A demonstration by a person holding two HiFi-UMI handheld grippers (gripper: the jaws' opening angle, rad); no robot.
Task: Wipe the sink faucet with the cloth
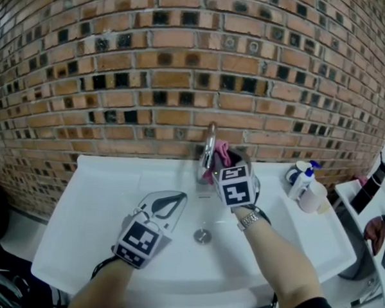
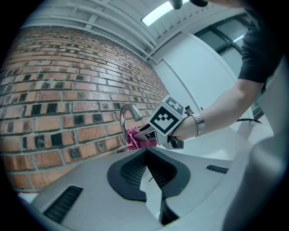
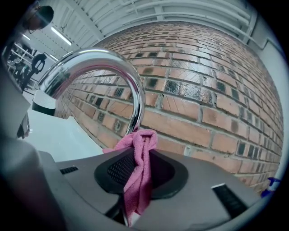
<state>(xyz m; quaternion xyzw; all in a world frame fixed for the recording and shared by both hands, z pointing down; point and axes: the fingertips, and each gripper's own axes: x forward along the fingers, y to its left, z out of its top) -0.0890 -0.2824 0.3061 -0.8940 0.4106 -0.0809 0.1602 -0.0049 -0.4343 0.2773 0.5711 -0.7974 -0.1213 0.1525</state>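
Note:
A chrome curved faucet [image 1: 209, 148] rises at the back of the white sink [image 1: 114, 178], in front of the brick wall. My right gripper [image 1: 225, 166] is shut on a pink cloth [image 3: 137, 169], which bunches between its jaws and presses against the lower stem of the faucet [image 3: 131, 90]. From the left gripper view the cloth [image 2: 137, 139] sits right behind the faucet [image 2: 128, 119] stem. My left gripper [image 1: 166, 205] hangs over the basin left of the drain, jaws shut with nothing between them, away from the faucet.
The drain [image 1: 202, 235] lies in the basin's middle. A soap bottle with a blue pump [image 1: 302, 181] and a round container [image 1: 314, 196] stand on the sink's right rim. A white shelf with dark items [image 1: 369, 198] is at the far right.

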